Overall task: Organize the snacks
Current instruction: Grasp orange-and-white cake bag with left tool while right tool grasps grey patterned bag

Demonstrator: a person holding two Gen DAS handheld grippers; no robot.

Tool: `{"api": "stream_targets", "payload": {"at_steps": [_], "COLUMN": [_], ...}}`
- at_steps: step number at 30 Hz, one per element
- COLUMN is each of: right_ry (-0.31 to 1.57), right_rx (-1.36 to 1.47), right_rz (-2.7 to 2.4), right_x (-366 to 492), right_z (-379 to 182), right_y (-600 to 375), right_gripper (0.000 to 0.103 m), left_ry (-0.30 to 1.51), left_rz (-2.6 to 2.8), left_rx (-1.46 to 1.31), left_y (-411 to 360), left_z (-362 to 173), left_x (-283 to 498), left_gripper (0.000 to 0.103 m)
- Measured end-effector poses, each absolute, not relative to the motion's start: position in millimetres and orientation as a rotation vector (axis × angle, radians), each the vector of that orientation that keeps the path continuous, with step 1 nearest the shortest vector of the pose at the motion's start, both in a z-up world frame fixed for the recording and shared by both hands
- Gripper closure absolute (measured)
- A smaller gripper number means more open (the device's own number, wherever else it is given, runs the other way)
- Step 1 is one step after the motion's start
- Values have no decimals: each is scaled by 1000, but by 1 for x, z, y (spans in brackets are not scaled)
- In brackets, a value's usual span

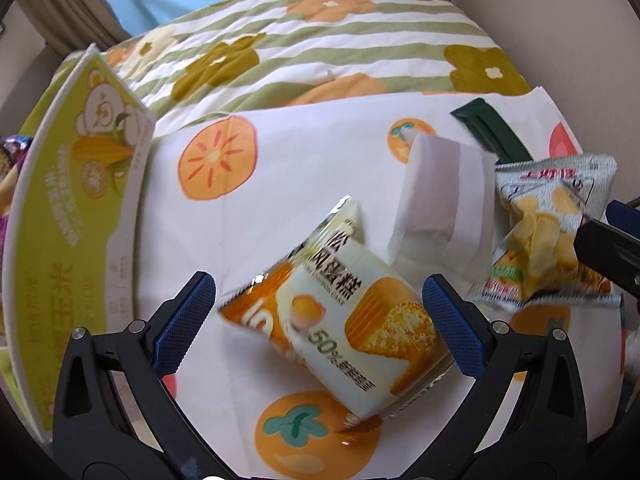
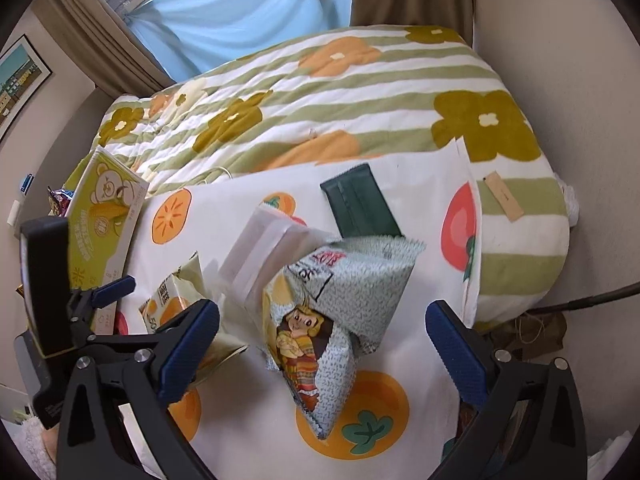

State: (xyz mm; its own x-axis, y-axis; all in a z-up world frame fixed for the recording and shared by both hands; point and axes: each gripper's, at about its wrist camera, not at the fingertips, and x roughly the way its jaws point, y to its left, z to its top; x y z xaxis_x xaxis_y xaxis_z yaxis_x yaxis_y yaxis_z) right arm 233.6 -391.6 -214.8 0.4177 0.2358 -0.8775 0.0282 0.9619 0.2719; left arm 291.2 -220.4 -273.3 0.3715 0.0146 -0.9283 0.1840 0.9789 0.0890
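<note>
An orange-and-cream cake packet (image 1: 340, 312) lies on the white fruit-print cloth (image 1: 280, 184), between the open fingers of my left gripper (image 1: 320, 320). Its right pad touches or nearly touches the packet. A grey chip bag (image 2: 332, 320) lies between the open fingers of my right gripper (image 2: 324, 344), untouched. The chip bag also shows in the left wrist view (image 1: 548, 236), the cake packet in the right wrist view (image 2: 172, 300). A white packet (image 1: 440, 196) lies between them, and a dark green packet (image 2: 358, 208) farther back.
A green-and-white corn box (image 1: 76, 216) stands open at the left, also in the right wrist view (image 2: 104, 216). A striped flower quilt (image 2: 320, 92) covers the bed behind. The bed's right edge (image 2: 552, 240) drops off to the floor. Curtains and a window are beyond.
</note>
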Motion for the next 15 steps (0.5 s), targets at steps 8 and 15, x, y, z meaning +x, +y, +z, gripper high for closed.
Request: {"api": "stream_targets", "payload": {"at_steps": [8,15], "right_ry": [1159,1171], "right_rx": [268,273], "right_rz": [149,157], "right_x": [233,237], "right_z": [-228,-237], "right_y": [-383,-381], "right_gripper": [0,0], "left_ry": [1208,1258], "left_rz": [-22,22], "left_rx": [141,33], "left_y": [-192,-172], "left_z": [-279,-286], "left_x": [288,289], "left_gripper": [0,0]}}
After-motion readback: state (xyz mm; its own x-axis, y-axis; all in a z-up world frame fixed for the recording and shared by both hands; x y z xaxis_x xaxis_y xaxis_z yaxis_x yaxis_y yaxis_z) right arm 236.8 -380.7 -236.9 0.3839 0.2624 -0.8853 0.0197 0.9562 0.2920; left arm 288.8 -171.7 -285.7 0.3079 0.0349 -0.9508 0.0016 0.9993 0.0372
